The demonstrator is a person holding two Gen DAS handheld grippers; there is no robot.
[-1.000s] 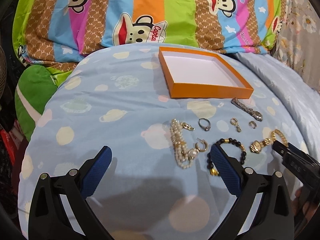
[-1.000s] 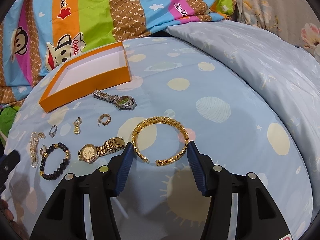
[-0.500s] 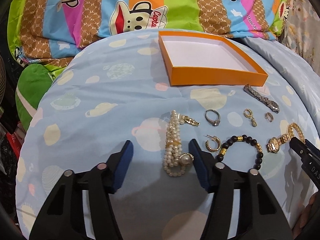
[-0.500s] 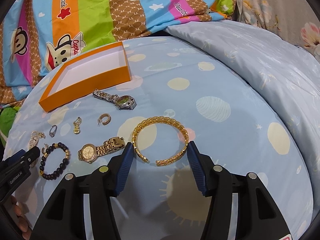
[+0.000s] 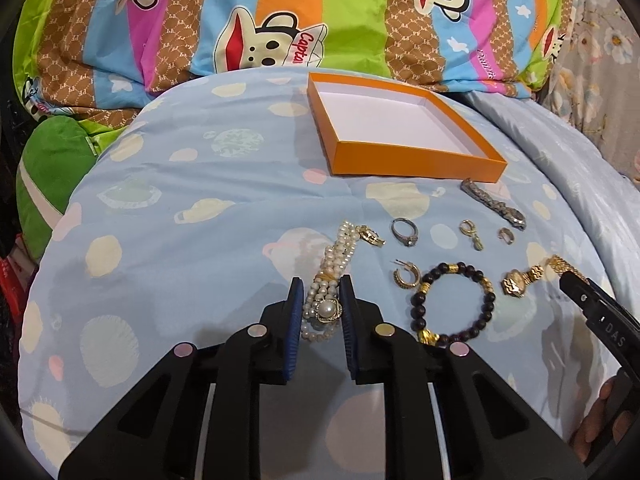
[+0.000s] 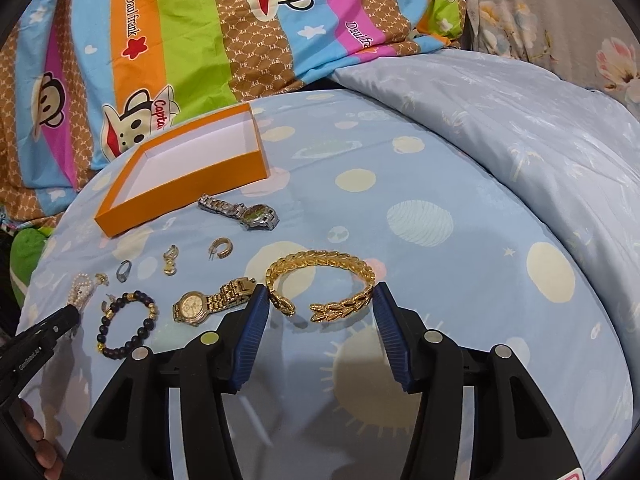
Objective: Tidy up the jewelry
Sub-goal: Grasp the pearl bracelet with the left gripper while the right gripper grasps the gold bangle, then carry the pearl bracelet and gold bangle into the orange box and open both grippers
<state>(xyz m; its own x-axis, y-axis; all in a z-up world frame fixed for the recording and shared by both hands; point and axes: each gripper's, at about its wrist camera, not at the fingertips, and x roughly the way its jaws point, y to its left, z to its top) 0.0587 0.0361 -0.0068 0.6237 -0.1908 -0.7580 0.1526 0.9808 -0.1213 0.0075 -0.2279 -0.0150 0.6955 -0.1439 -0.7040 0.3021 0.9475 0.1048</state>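
Two tools are at work over the bed, and we read their positions as a split of labour. Our left tool has its jaws closing around the near end of the pearl bracelet, the blue pads just beside the clasp on either side; whether they press yet we cannot tell. We judge the clasp end is chosen because it is the bulkiest part to pinch. Our right tool stands half open, its pads flanking the gold cuff bangle without squeezing it, seemingly waiting its turn. The orange box lies empty beyond the jewelry, close enough that each piece needs only a short carry. The rest is spread out in a loose row, pieces apart from one another: the black bead bracelet, gold watch, silver watch, ring and hoop earring. That spacing lets us grip one without snagging another.
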